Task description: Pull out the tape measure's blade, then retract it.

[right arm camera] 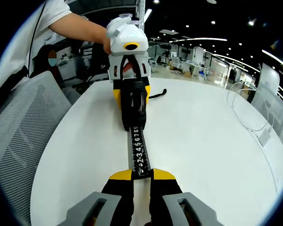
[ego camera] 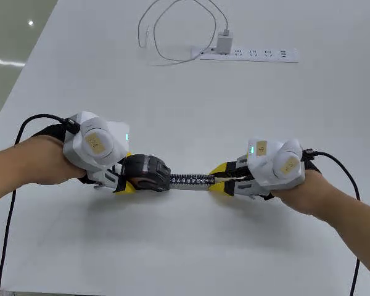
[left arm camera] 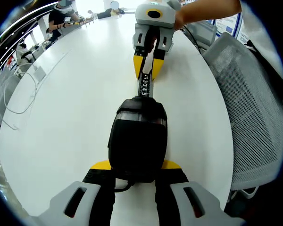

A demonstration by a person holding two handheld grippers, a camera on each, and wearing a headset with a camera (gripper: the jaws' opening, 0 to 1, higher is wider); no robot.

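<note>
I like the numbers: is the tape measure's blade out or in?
Partly out: numbered blade spans from tape measure case to right gripper.

Tip of blade hidden inside right hand-held gripper

White-bodied claws with yellow tips trail black cables.

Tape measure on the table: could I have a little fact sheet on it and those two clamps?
Case: black, gripped by the left gripper
Blade: pulled out a short way, numbers showing, end pinched by the right gripper
Table: white; power strip and white cable at the far edge
Stage: blade out, not yet retracted
</note>
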